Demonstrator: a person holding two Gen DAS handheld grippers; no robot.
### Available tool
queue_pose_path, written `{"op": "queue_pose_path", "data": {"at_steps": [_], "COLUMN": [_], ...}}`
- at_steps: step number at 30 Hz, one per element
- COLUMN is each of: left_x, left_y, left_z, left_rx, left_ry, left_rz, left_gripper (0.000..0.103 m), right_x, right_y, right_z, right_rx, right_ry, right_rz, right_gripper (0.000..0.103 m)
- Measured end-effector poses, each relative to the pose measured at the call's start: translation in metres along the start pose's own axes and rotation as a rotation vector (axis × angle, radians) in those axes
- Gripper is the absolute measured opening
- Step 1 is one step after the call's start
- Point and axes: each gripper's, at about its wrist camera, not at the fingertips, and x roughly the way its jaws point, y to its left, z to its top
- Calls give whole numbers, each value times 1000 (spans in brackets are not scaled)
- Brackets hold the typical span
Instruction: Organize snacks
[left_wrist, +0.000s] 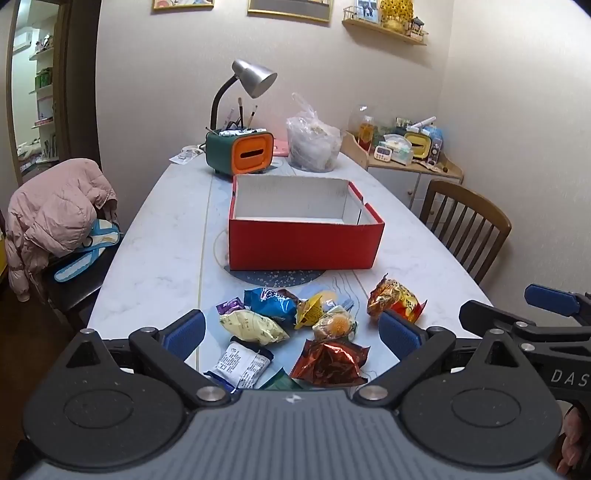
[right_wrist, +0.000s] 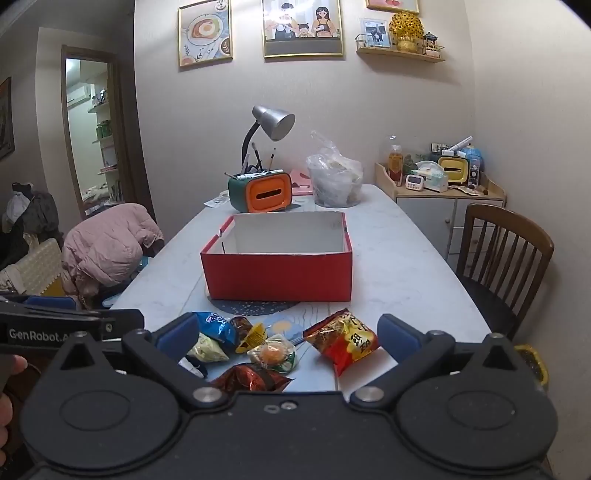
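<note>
Just in front of the open red cardboard box (left_wrist: 303, 236) with its white lining, a loose heap of crinkly foil and plastic snack packets (left_wrist: 295, 332) lies on the pale marbled tabletop (left_wrist: 155, 258); none is in the box yet. Nearest the box sit a blue glossy pouch (left_wrist: 273, 301) and a red-and-gold foil bag (right_wrist: 341, 339); further from it lie a pale yellow puffed packet (left_wrist: 251, 325), a clear-wrapped round orange sweet (right_wrist: 273, 354) and a copper-red metallic wrapper (left_wrist: 328, 363). The left tongs (left_wrist: 291, 328) stand wide and empty above the heap, and the right tongs (right_wrist: 286, 334) stand equally wide, holding nothing.

The packets look slippery and air-filled, so a pinch on a bulging middle would likely squirt one sideways or crush its contents; a flat sealed edge seems safer. Overlapping packets could lift together and spill. The box looks light and thin-walled, so a knock against its near side might shove it.
</note>
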Motion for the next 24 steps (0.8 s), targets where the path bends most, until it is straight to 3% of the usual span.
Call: {"op": "queue_pose_path", "data": {"at_steps": [24], "left_x": [0], "left_y": [0], "left_z": [-2], "left_rx": [7], "left_ry": [13], "left_rz": [-14], "left_gripper": [101], "right_x": [-2], "right_y": [0], "right_z": [-2], "right_rx": [5], "right_ry": [15], "right_rz": [20], "right_gripper": [102]}}
